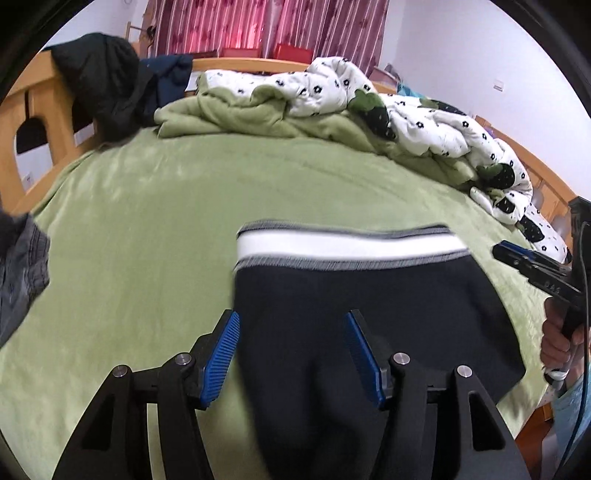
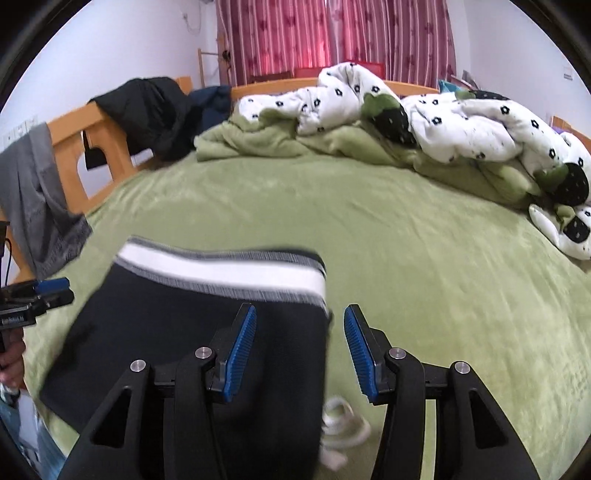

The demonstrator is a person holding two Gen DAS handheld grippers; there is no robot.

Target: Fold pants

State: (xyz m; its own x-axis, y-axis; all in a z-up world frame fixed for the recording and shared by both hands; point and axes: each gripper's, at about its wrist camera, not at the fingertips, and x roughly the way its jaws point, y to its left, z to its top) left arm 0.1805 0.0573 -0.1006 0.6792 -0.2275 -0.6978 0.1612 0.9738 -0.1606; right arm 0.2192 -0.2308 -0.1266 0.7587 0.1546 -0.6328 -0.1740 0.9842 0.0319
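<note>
- The left gripper [image 1: 291, 356], black with two blue ribbed pads, hangs released over the dark navy pants with a white and grey striped waistband [image 1: 354, 295]; its jaws stand apart and press on nothing, with the pants' left edge running under the gap between them.
- The right gripper [image 2: 299, 354], of the same make, is likewise released; the pants [image 2: 207, 325] lie under its left finger, their right edge falling in the gap between the jaws.
- The one pair of pants lies folded flat on the green plush bed cover [image 1: 147, 229], waistband toward the far side.
- Only the right wrist view shows a white cord [image 2: 343, 424] curled on the cover just beside the pants' near right edge.
- Each view catches the other gripper at its margin, held by a hand [image 1: 557, 343].
- One crumpled white quilt with black flower print [image 1: 424, 125] lies along the far side of the bed, and one black jacket [image 1: 107, 81] hangs over the wooden bed frame [image 1: 33, 110].
- One grey garment [image 2: 40, 199] drapes over that frame, seen whole only from the right wrist.
- Red striped curtains [image 2: 332, 33] hang behind.
</note>
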